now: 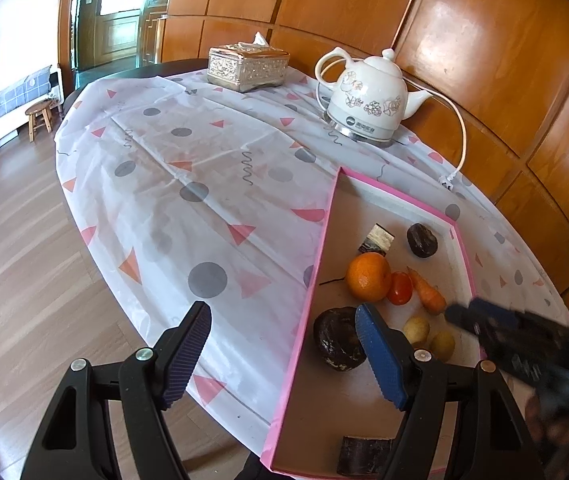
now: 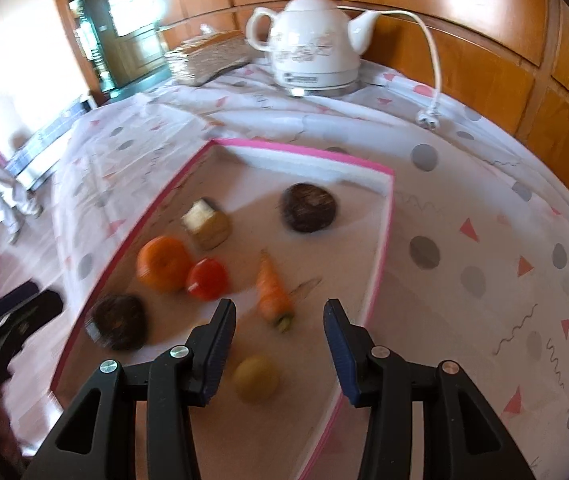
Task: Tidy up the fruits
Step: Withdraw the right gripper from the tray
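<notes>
The tablecloth [image 1: 212,184] is white with grey dots, pink and orange triangles and dark squiggles; the tray [image 1: 326,220] has a pink rim and a pale beige floor; in it lie an orange [image 1: 368,276], a red tomato [image 1: 399,288], an orange carrot [image 2: 270,290] with a green stub, and a yellow-green fruit [image 2: 255,378]; the kettle [image 1: 368,96] is white with a floral print; both grippers' pads [image 1: 380,356] are blue on black frames.

Tablecloth [image 1: 188,184] left of tray [image 1: 316,264] bare; kettle [image 1: 368,96], tissue box [image 1: 246,66] block rear.
</notes>
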{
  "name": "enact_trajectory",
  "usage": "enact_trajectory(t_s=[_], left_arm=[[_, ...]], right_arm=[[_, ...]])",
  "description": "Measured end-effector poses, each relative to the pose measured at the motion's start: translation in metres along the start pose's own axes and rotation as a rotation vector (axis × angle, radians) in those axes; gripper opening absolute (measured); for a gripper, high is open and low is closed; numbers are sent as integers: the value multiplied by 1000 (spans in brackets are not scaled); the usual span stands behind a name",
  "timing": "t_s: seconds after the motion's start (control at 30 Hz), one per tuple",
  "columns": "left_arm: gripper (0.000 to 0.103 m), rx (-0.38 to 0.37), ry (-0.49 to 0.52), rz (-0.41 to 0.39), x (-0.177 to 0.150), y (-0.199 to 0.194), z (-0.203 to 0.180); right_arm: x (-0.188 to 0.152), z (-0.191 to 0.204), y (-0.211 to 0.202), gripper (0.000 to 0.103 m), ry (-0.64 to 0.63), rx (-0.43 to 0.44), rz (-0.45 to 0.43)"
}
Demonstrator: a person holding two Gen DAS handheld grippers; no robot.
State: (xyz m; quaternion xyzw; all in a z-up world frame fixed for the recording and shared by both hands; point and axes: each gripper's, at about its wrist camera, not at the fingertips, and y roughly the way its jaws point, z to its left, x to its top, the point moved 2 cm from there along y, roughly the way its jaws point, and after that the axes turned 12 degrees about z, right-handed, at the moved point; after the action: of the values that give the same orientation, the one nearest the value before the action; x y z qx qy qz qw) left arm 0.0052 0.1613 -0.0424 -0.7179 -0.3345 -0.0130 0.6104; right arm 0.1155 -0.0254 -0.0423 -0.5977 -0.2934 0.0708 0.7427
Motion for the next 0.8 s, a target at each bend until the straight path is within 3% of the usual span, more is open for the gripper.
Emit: enact_trajectory(t_s=[0.23,0.5,0.63,0.73,0.8], left_arm=[[75,5,-32,-18,3,-6,8],[78,14,-46,-56,6,-20,13],[78,18,-32,-94,9,-29,11],[81,25,-10,-113,8,-33,7],[82,24,1,-124,7,-36,5]], right_arm=[[-34,25,-12,47,-72,136,37],[-66,71,-17,53,-180,235,54],[-74,80,-13,53,-205,208,65],[-73,78,-11,56,-188,116,38],[-68,70,-12,56,-144,8,3]])
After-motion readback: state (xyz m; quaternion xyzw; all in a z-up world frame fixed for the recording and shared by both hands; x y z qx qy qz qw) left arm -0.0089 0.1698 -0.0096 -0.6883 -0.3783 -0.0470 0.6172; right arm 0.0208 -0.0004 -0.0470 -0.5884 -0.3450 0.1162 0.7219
